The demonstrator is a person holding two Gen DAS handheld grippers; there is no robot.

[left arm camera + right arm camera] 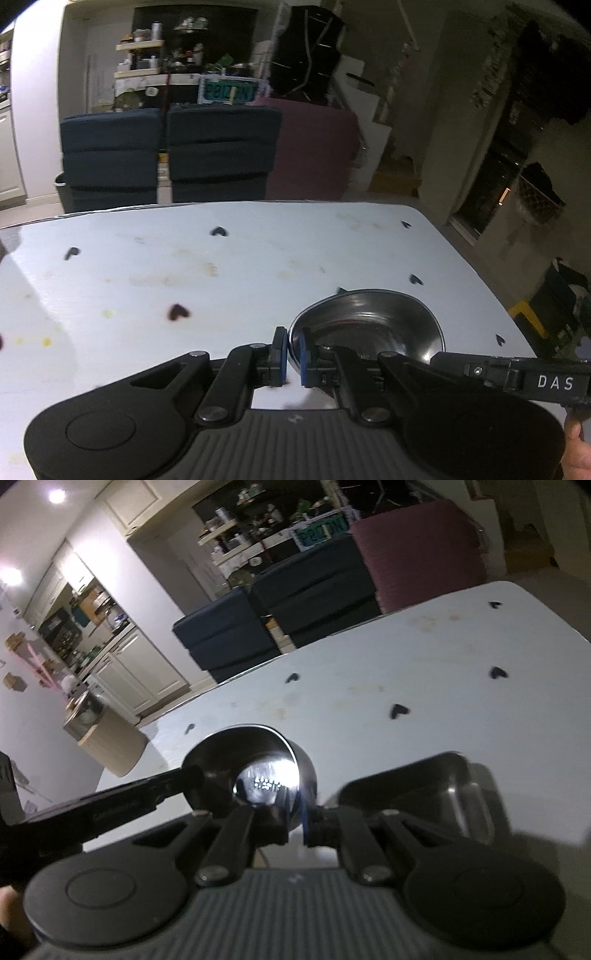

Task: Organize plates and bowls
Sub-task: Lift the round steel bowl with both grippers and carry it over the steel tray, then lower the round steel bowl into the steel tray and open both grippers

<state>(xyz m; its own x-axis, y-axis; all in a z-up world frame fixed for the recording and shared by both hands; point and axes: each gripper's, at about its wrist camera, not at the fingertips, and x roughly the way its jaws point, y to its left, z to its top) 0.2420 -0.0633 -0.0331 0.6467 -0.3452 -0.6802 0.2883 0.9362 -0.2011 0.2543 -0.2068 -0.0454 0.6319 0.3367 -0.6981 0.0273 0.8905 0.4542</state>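
A steel bowl (365, 328) is over the white table (221, 266), held from two sides. My left gripper (293, 350) is shut on the bowl's near-left rim, which sits between the blue pads. My right gripper's arm (517, 373) comes in from the right to the other side of the rim. In the right wrist view the same bowl (251, 760) shines inside, and my right gripper (295, 819) is shut on its near-right rim. The left gripper's arm (110, 805) reaches the bowl's left rim. I cannot tell whether the bowl rests on the table.
A square steel tray (461, 794), blurred, lies on the table (406, 657) right of the bowl. Dark heart marks dot the tabletop. Stacked blue cushions (166, 155) and a maroon seat (314, 147) stand beyond the far edge. A person's hand (576, 450) shows at the lower right.
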